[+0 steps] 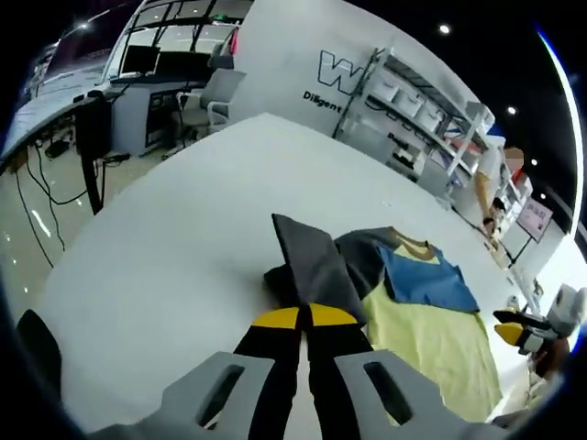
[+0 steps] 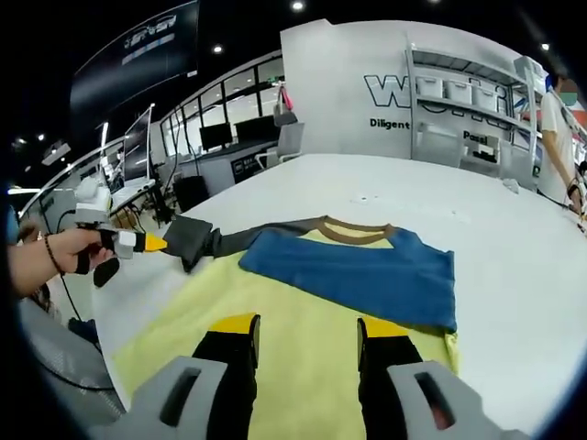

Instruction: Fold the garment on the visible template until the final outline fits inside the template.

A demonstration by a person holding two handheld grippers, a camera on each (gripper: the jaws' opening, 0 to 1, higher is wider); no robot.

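A T-shirt lies on the white table (image 1: pixel 183 229), with a pale yellow body (image 1: pixel 431 335), a blue chest panel (image 1: pixel 426 280), grey sleeves and a brown collar (image 1: pixel 413 246). My left gripper (image 1: pixel 304 317) is shut on one grey sleeve (image 1: pixel 312 252), which stands lifted above its yellow tips. In the right gripper view a hand holds that gripper (image 2: pixel 138 243) at the left, pinching the sleeve (image 2: pixel 193 236) out sideways from the shirt. My right gripper (image 2: pixel 310 326) hangs open just over the yellow body (image 2: pixel 303 312), below the blue panel (image 2: pixel 367 266). It also appears at the far right (image 1: pixel 515 328).
The table's near edge (image 1: pixel 64 275) drops to a glossy floor with cables. Desks with monitors and chairs (image 1: pixel 197 101) stand beyond the far end. Shelving with white bins (image 2: pixel 459 119) lines the wall, and a person (image 2: pixel 559 119) stands beside it.
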